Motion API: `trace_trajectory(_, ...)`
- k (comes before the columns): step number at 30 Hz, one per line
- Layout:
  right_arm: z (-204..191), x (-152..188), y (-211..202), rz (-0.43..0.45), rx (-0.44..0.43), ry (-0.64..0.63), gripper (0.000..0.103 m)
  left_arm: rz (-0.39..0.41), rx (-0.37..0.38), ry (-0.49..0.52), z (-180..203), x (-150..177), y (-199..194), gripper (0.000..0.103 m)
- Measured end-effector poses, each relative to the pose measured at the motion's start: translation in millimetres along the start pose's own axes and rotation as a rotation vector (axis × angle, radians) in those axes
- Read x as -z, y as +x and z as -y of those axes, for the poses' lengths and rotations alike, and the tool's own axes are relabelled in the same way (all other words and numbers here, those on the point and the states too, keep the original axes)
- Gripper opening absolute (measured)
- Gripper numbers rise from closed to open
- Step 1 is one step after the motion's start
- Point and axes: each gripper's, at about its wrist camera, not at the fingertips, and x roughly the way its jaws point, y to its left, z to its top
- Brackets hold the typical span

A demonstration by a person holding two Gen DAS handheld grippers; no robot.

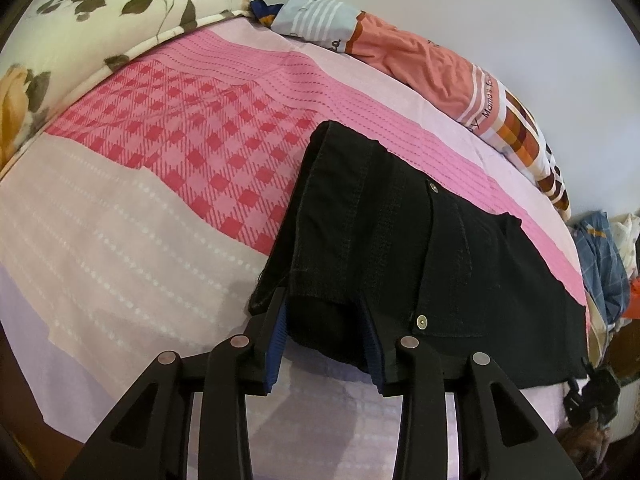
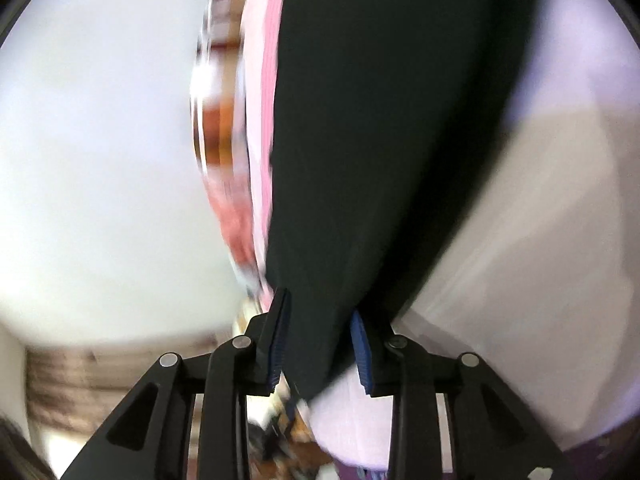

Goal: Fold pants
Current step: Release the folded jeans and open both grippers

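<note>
Black pants [image 1: 400, 240] lie across the pink bed sheet [image 1: 180, 140], waistband end with metal rivets toward me. My left gripper [image 1: 324, 320] is shut on the near corner of the pants, cloth bunched between its blue pads. In the blurred right wrist view, my right gripper [image 2: 320, 336] is shut on the other end of the pants [image 2: 380, 120], which stretch away taut between the blue pads [image 2: 362, 348]. The right gripper also shows at the far right edge of the left wrist view [image 1: 592, 396].
A floral pillow [image 1: 100, 12] lies at the bed's far left. A crumpled orange and striped blanket [image 1: 432, 68] runs along the wall side. A pile of clothes [image 1: 608, 256] sits beyond the bed's right edge. A white wall [image 2: 100, 160] fills the left of the right wrist view.
</note>
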Motion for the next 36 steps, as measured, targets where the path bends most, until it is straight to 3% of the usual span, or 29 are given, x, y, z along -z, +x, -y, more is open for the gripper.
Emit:
trace_trajectory(5, 17, -42, -65, 0.216, -0.028, 0.044, 0.022, -0.001, 0.003, -0.003, 0, 0, 0, 0.038)
trace_trajectory(7, 21, -56, -82, 0.258, 0.006, 0.035, 0.01, -0.001, 0.003, -0.003, -1, 0, 0, 0.038)
trace_trajectory(8, 20, -62, -89, 0.273, 0.061, 0.012, 0.007, -0.001, 0.002, -0.003, -1, -1, 0, 0.038)
trace_trajectory(17, 7, -60, -105, 0.271, 0.257, -0.129, 0.003, -0.011, -0.008, 0.013, -2, -2, 2, 0.039)
trace_trajectory(21, 14, -63, -102, 0.27, 0.194, -0.095, 0.003, -0.012, -0.011, 0.013, -1, -2, 3, 0.04)
trace_trajectory(24, 33, -70, -121, 0.307, 0.094, 0.013, 0.004, -0.013, -0.01, 0.012, -1, -3, 3, 0.04)
trace_trajectory(27, 38, -75, -142, 0.37, 0.068, 0.049, 0.006, -0.015, -0.01, 0.01, 0, -3, 4, 0.04)
trace_trajectory(34, 19, -85, -154, 0.358, 0.25, -0.059, 0.001, -0.014, -0.017, 0.015, 0, -4, 8, 0.041)
trace_trajectory(35, 10, -84, -159, 0.387, 0.33, -0.082, 0.002, -0.015, -0.016, 0.016, 0, -4, 8, 0.041)
trace_trajectory(36, 0, -82, -165, 0.428, 0.413, -0.098, 0.013, -0.015, -0.015, 0.017, 0, -5, 8, 0.041)
